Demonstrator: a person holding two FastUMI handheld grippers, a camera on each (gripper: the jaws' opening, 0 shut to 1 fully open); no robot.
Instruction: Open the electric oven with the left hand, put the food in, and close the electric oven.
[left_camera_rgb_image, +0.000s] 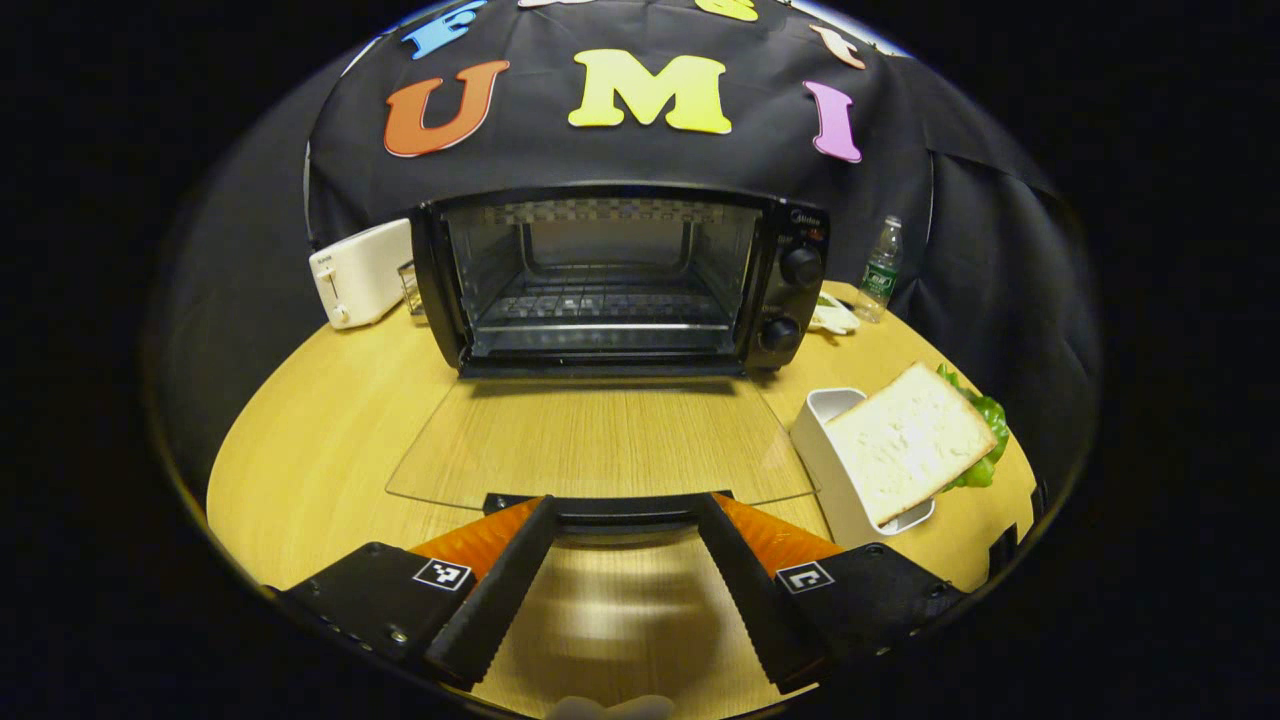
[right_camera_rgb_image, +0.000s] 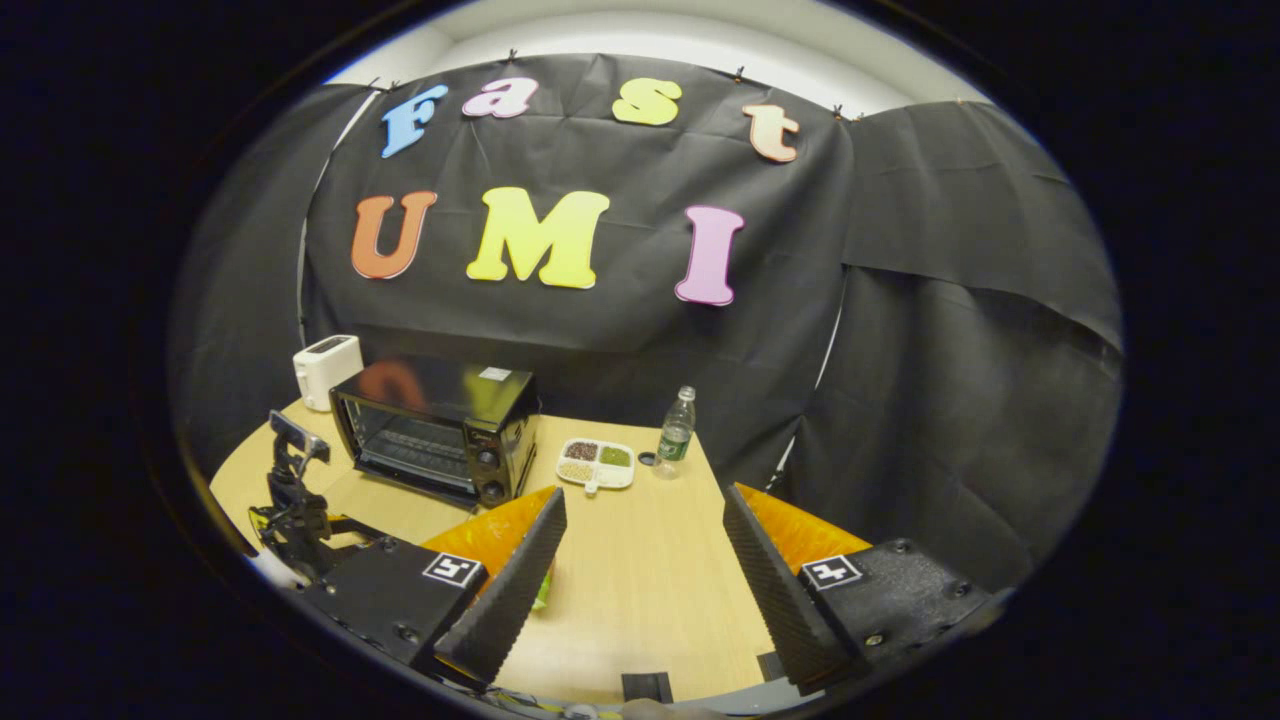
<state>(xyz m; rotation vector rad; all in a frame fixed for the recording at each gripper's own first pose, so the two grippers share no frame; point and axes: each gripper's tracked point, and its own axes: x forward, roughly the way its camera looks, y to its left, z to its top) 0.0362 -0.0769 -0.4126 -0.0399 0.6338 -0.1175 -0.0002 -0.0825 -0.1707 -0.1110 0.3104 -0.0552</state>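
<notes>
With the oven (left_camera_rgb_image: 610, 280) open at twelve o'clock, the soft, crushable sandwich (left_camera_rgb_image: 912, 440) in its white tray (left_camera_rgb_image: 835, 470) at three o'clock wants a gentle pinch across its crusts, and both the left claw (left_camera_rgb_image: 625, 570) and right claw (right_camera_rgb_image: 640, 570) gape wide and empty.

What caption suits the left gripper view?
Open left gripper at the opened oven's lowered glass door; bread waits nearby.

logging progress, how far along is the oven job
Done: the oven door lies fully open and flat. In hand: nothing; the left claw is open at the door's handle, the right claw open and empty. Left: the bread still sits in its tray; load it, shut the door.
</notes>
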